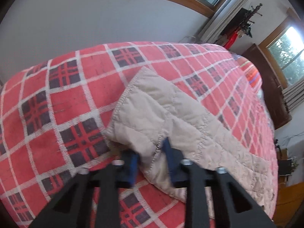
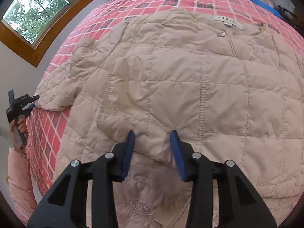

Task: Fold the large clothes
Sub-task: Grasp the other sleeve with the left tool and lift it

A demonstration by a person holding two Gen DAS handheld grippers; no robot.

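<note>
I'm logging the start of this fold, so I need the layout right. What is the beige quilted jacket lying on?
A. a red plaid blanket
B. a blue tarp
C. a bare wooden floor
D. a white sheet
A: the jacket is spread over a red plaid blanket, whose checked pattern shows around the sleeve in the left wrist view and beyond the collar in the right wrist view.

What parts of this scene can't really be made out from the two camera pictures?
- Label on the jacket: right wrist view, print too small to read.
- Left hand-held gripper: left wrist view, the sleeve drapes over its fingertips, so the grip is hidden.
- Jacket's lower hem: right wrist view, cut off by the bottom edge and the right hand-held gripper.
- Items past the bedspread: both views, blurred.
</note>
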